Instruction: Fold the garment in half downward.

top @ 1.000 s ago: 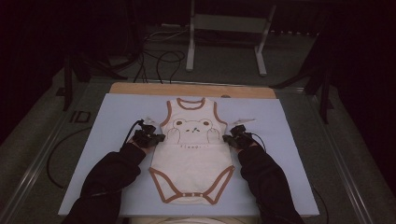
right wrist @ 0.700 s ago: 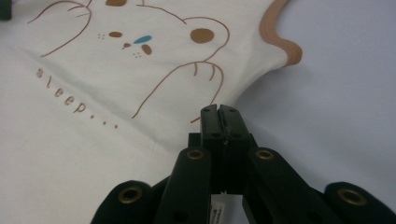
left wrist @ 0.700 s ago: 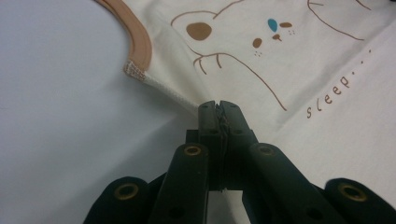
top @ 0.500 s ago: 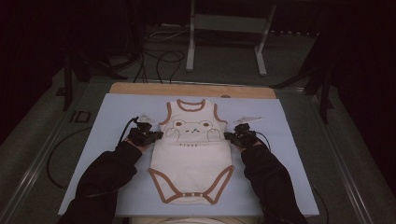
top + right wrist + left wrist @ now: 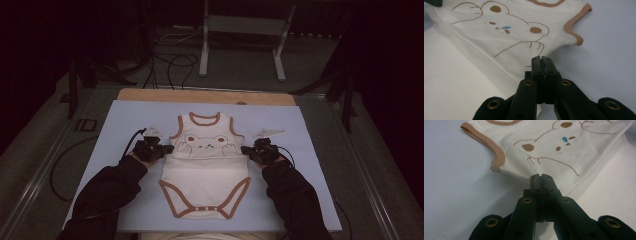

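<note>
At mid-frame, a soft cream cotton bodysuit with tan ribbed trim lies on the smooth pale-blue board; left gripper and right gripper each pinch its side seam

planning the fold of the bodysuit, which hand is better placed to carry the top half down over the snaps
Neither alone, by my reading. The left gripper and right gripper are each shut on a side seam of the bodysuit, level with each other below the armholes. Both should move together; one hand would skew the fold.
</note>
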Tool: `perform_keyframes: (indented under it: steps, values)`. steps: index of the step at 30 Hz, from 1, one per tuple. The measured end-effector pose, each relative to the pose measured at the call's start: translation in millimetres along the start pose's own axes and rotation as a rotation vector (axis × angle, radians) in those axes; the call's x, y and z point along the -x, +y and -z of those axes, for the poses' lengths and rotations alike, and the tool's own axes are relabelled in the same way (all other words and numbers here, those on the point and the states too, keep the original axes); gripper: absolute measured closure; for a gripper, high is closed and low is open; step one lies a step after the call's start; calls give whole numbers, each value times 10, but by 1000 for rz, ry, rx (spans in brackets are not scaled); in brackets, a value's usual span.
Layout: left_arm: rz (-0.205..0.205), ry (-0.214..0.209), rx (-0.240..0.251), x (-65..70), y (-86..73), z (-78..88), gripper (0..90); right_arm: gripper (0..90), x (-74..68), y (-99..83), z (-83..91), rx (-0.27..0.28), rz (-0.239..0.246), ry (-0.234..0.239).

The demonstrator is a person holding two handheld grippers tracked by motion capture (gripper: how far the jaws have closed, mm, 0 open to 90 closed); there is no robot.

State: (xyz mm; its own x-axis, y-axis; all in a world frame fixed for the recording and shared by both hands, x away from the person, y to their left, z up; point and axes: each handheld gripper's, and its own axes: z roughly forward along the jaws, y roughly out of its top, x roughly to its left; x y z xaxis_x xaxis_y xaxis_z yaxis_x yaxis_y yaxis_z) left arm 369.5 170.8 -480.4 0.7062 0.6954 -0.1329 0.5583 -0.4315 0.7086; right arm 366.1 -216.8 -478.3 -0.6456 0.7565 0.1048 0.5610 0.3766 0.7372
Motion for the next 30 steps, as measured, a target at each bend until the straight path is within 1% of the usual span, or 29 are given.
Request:
perform_keyframes:
  steps: [4,6,7,9,11,14,17,19,22,24,28,30]
  values:
    - [1,-14,4,37,-27,60,900,900,-49,-32,69,15,7,6]
    - [1,-14,4,37,-27,60,900,900,-64,-39,86,18,9,7]
    - [-13,-20,1,75,-46,91,900,900,-100,-60,124,21,12,21]
    - [-13,-28,-6,96,-62,106,900,900,-135,-88,150,17,27,21]
    - [-17,-30,-8,113,-73,113,900,900,-149,-103,163,14,28,26]
    - [-41,-40,-24,181,-123,151,900,900,-199,-163,214,18,30,36]
    - [-47,-43,-26,236,-164,178,900,900,-238,-218,256,21,36,37]
    - [-52,-53,-25,277,-194,200,900,900,-263,-249,279,21,33,50]
    - [-62,-53,-28,317,-223,222,900,900,-296,-291,315,15,40,54]
    - [-71,-54,-27,362,-268,265,900,900,-329,-322,351,17,46,60]
    - [-73,-51,-28,368,-298,300,900,900,-384,-382,394,13,52,68]
    - [-79,-53,-30,399,-333,322,900,900,-417,-433,402,4,53,74]
